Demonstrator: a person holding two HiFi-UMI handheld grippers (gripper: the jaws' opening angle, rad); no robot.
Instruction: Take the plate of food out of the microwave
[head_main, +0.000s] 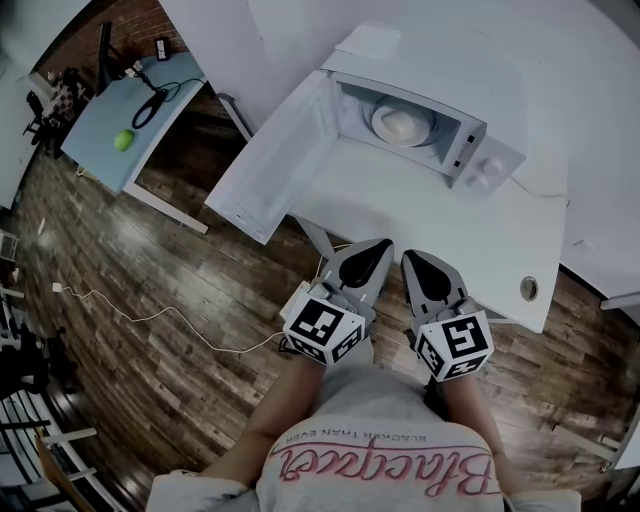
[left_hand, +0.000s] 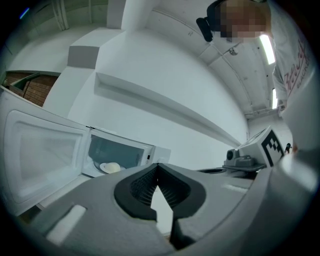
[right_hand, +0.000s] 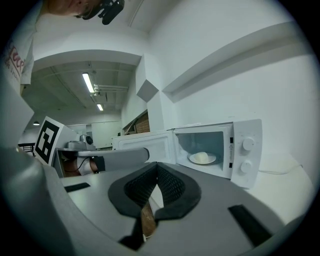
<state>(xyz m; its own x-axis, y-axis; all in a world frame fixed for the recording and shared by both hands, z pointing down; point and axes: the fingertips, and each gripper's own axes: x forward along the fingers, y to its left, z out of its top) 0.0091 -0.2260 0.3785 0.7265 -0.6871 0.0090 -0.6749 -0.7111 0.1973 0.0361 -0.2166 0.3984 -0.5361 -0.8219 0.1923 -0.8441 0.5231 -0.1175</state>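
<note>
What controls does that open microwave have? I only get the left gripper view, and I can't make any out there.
Observer: The right gripper view shows two round knobs, one above the other, on a white panel to the right of the microwave opening.
Operator: And the other gripper, is it holding anything?
Observer: No. The right gripper has its jaws together with nothing between them, and it is short of the microwave, touching nothing.
</note>
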